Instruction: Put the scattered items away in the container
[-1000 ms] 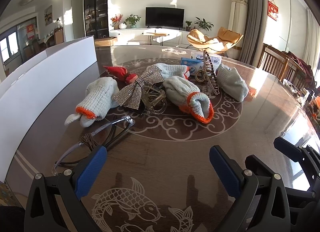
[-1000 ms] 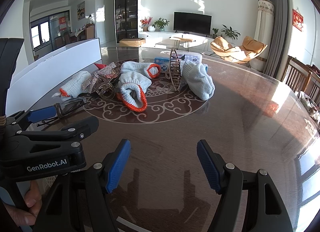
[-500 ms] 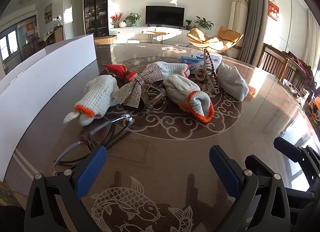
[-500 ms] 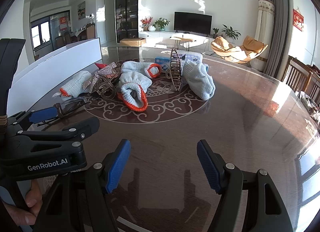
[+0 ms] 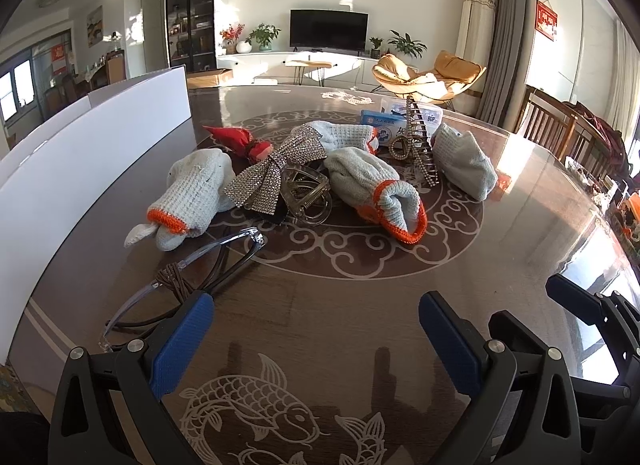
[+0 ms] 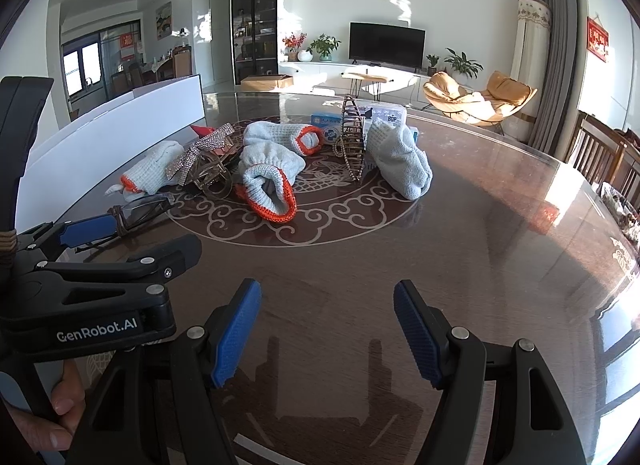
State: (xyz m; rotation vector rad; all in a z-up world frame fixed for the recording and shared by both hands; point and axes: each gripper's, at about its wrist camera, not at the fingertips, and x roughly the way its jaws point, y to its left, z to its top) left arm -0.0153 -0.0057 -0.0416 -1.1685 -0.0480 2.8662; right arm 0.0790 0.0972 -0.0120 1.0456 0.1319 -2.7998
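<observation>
**Both grippers open, items piled ahead**

Left gripper [image 5: 316, 329] and right gripper [image 6: 326, 329] both spread wide, nothing between pads, over the table [image 5: 360, 285]. Glasses [image 5: 188, 265] just ahead of the left gripper's left pad, long axis running away and rightward, clear frame, dark arms. Farther ahead: grey gloves [image 5: 376, 189] with orange cuffs facing the grippers, rhinestone bow [image 5: 272, 173], clear claw clip [image 5: 306, 195]. White container [image 5: 80, 153] far left.

**Open tabletop in front, clutter beyond**

Bare tabletop [image 6: 460, 249] lies ahead of the right gripper [image 6: 326, 331], whose fingers stand wide apart. The glasses [image 5: 188, 285] lie just beside the left gripper [image 5: 316, 339]. Farther on, gloves [image 5: 376, 189], a rhinestone bow [image 5: 268, 177] and hair claws [image 5: 306, 197] crowd together. The white container [image 5: 100, 169] walls the left edge.
</observation>
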